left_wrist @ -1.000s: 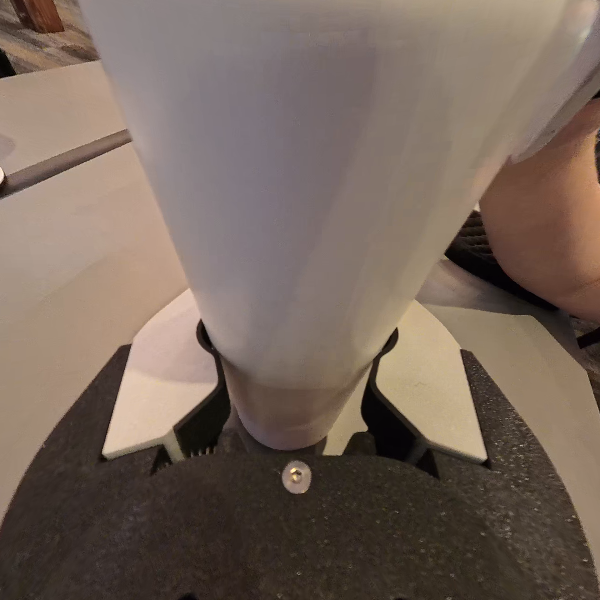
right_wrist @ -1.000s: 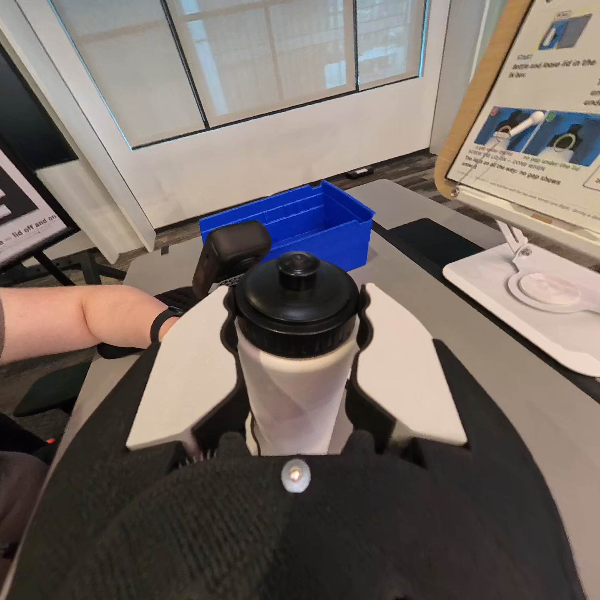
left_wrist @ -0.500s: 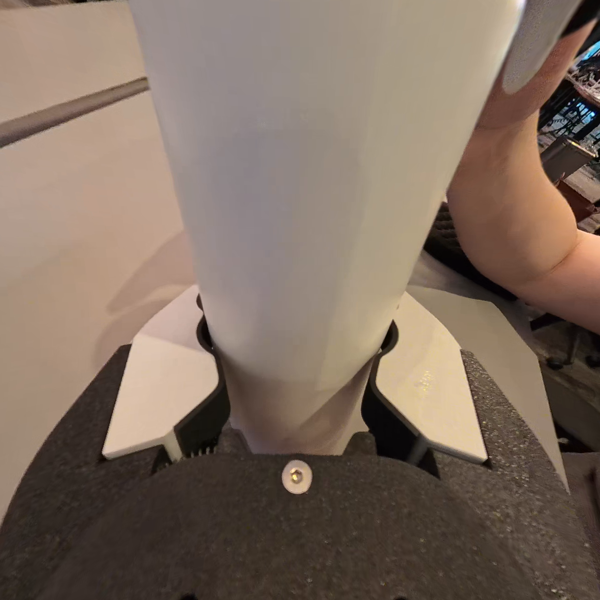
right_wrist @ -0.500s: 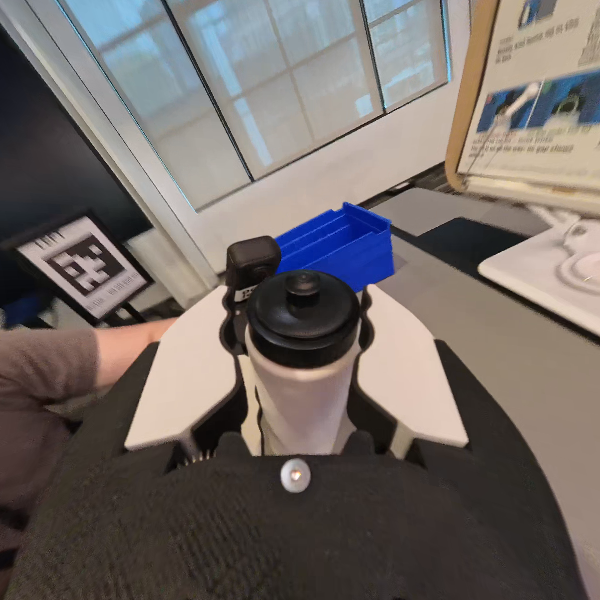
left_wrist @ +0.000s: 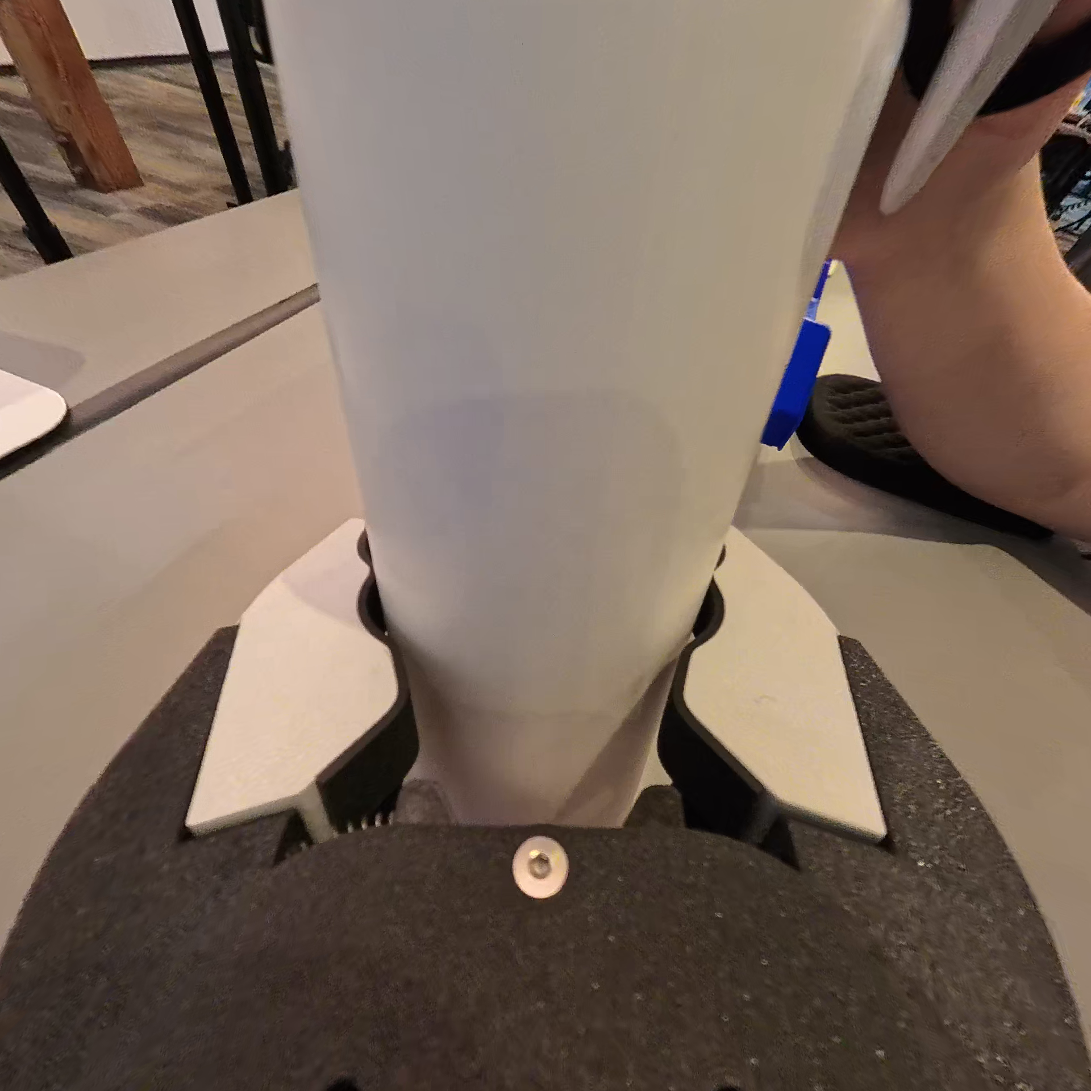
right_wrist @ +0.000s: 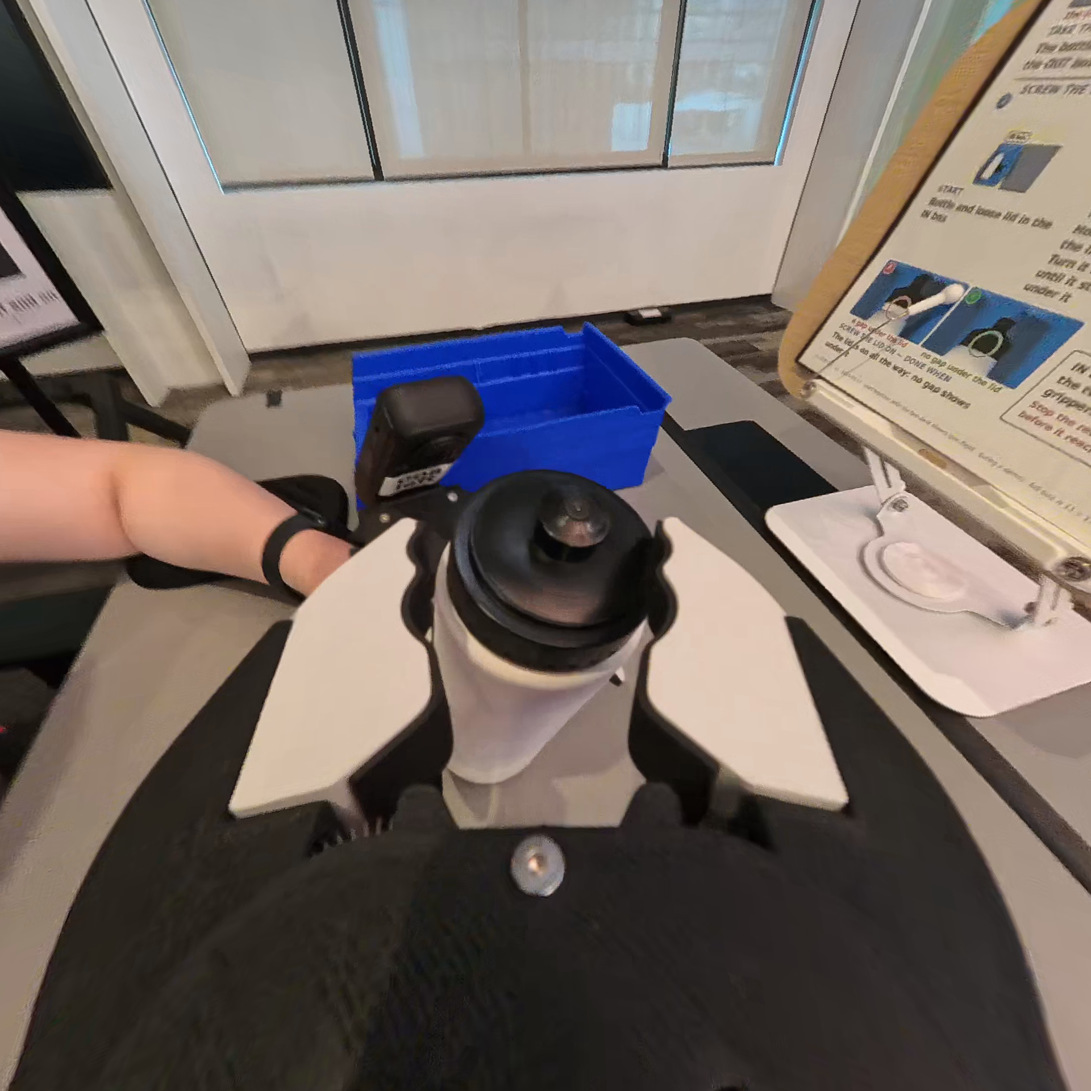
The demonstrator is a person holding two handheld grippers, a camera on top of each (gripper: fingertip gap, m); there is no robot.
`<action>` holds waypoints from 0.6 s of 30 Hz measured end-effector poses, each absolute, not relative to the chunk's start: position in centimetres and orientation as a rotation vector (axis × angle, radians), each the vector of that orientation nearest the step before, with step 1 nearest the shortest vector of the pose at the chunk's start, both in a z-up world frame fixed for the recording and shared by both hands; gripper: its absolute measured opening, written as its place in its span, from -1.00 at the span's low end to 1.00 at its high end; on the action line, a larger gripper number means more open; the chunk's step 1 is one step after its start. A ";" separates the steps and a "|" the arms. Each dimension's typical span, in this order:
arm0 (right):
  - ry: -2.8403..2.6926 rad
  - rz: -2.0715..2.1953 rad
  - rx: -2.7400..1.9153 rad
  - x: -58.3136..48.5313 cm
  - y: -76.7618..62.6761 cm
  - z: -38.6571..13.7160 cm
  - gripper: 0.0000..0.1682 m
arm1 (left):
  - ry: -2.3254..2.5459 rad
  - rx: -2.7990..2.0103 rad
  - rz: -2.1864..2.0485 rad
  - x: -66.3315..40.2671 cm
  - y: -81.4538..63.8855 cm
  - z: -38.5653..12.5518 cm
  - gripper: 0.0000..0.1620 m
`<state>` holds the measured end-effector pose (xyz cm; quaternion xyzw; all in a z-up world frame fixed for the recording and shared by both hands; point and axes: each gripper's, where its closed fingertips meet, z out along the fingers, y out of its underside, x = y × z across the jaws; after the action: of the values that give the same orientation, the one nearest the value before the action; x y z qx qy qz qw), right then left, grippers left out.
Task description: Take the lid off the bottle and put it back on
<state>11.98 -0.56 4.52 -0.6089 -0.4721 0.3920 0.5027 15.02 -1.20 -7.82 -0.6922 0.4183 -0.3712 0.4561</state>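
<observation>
**Both grippers clamped on the bottle, lid on**

The white bottle is held off the grey table by 2 grippers at once. In the left wrist view, the left gripper is closed around the lower body of the bottle, its 2 white fingers pressing the sides, and the bottle fills most of the picture as it rises away from the camera. At the upper right edge of that view a white finger of the other gripper shows, with a person's forearm below it resting on a black pad.

In the right wrist view, the right gripper grips the black lid between its 2 fingers, the dark pads touching the lid's ribbed rim on either side. The lid sits on the bottle's neck, with its pull spout pointing up toward the camera and tilted slightly. A thin white band of the bottle shows just under the lid's rim; whether the lid is fully screwed down cannot be told.

Behind the bottle stands a blue bin on the table. The black camera of the left gripper shows just beside the lid, with the person's other forearm to the left. An instruction board leans on a white stand at the right.
</observation>
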 end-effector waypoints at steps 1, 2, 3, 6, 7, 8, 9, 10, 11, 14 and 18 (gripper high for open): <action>-1.153 0.915 -1.481 11.8 -0.5 4.2 -0.09 | 1.039 -1.696 -0.906 15.1 -1.3 -7.8 0.28; -1.162 0.894 -1.489 11.7 -0.5 3.9 -0.07 | 1.047 -1.690 -0.897 15.1 -1.4 -7.8 0.28; -1.166 0.887 -1.490 11.5 -0.5 3.7 -0.07 | 1.053 -1.687 -0.889 15.2 -1.4 -7.8 0.27; -1.164 0.894 -1.479 11.2 -0.7 3.8 -0.08 | 1.054 -1.686 -0.890 15.0 -1.5 -7.9 0.28; -1.170 0.888 -1.476 11.2 -0.8 3.8 -0.08 | 1.063 -1.689 -0.888 15.0 -1.6 -7.9 0.28; -1.180 0.880 -1.471 11.1 -0.9 3.8 -0.08 | 1.078 -1.691 -0.882 14.9 -1.7 -8.0 0.28; -1.194 0.872 -1.464 11.0 -1.1 3.8 -0.08 | 1.092 -1.693 -0.873 14.9 -1.7 -8.0 0.27; -1.211 0.866 -1.455 10.9 -1.4 3.8 -0.08 | 1.111 -1.686 -0.871 14.9 -1.9 -8.0 0.27; -1.230 0.858 -1.442 10.8 -1.7 3.9 -0.08 | 1.125 -1.675 -0.879 14.9 -2.1 -7.8 0.28; -1.279 0.827 -1.409 10.3 -2.5 3.9 -0.08 | 1.101 -1.619 -0.965 14.9 -2.6 -6.1 0.28; -1.313 0.808 -1.378 9.8 -3.2 3.8 -0.08 | 1.076 -1.534 -1.080 14.6 -3.3 -3.7 0.23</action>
<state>9.75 -3.22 3.83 -0.5728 -0.5457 0.3357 0.5113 14.63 -3.34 -3.71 -0.6261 0.4390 -0.4406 0.4702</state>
